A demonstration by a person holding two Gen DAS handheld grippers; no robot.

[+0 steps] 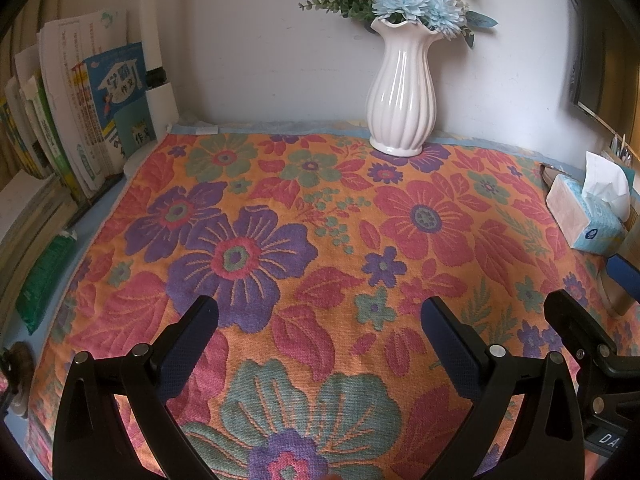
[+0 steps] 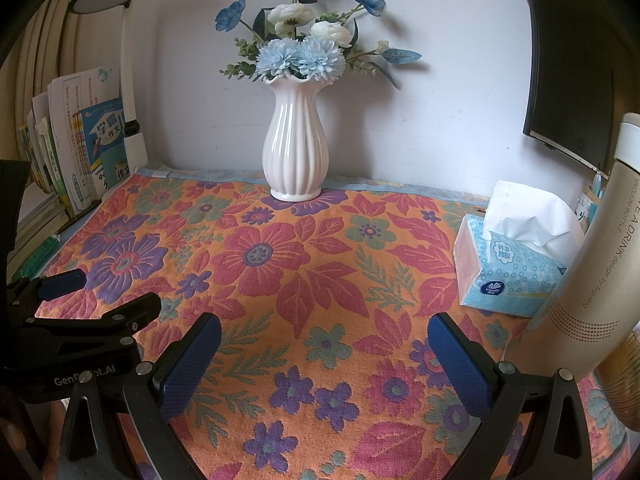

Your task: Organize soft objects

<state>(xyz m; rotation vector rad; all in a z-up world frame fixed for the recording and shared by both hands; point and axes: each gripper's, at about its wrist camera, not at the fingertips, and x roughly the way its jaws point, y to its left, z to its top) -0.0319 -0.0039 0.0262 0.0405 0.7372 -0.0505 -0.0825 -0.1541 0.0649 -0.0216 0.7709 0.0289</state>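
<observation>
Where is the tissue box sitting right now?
The tissue box sits at the right edge of the floral cloth, just left of the gold bottle.

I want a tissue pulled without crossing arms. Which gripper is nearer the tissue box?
Right. The right gripper has the tissue box just ahead to its right; the left gripper sits farther left, beyond it.

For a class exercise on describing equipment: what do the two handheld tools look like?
Both the left tool and the right tool have black plastic frames with silver rivets and two fingers faced with dark blue textured pads. White lettering reading partly "Gen...ot.AI" marks the left tool's body.
</observation>
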